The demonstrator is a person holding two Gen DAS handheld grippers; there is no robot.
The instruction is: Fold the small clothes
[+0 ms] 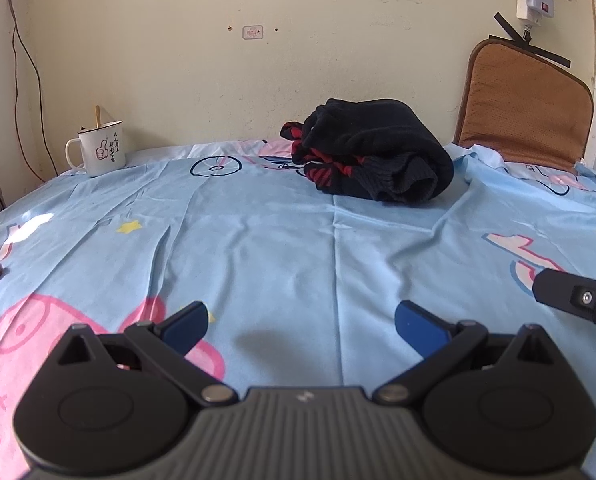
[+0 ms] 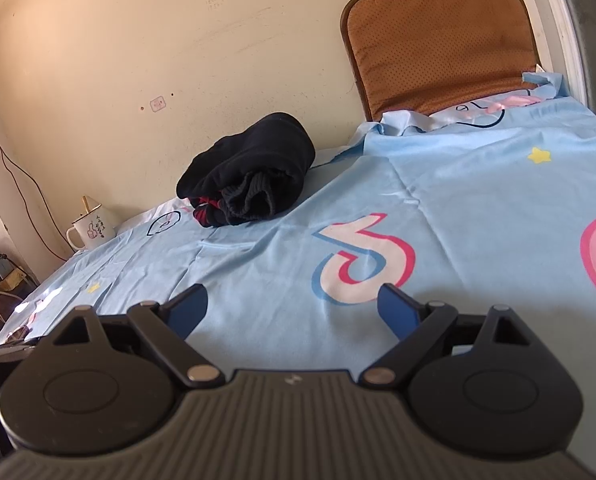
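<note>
Black clothes (image 1: 378,152) sit bundled upper centre on sheet (image 1: 278,240), apparently folded already. Left gripper (image 1: 301,322) and right gripper (image 2: 294,308) gape wide, empty.

Spread left tongs (image 1: 301,326), bundled black clothes (image 1: 374,150), sheet (image 1: 278,240)

Both grippers hover low over the sheet (image 1: 282,240), well short of the clothes (image 1: 378,152), the left gripper (image 1: 301,326) and right gripper (image 2: 294,308) each spread wide and empty.
</note>
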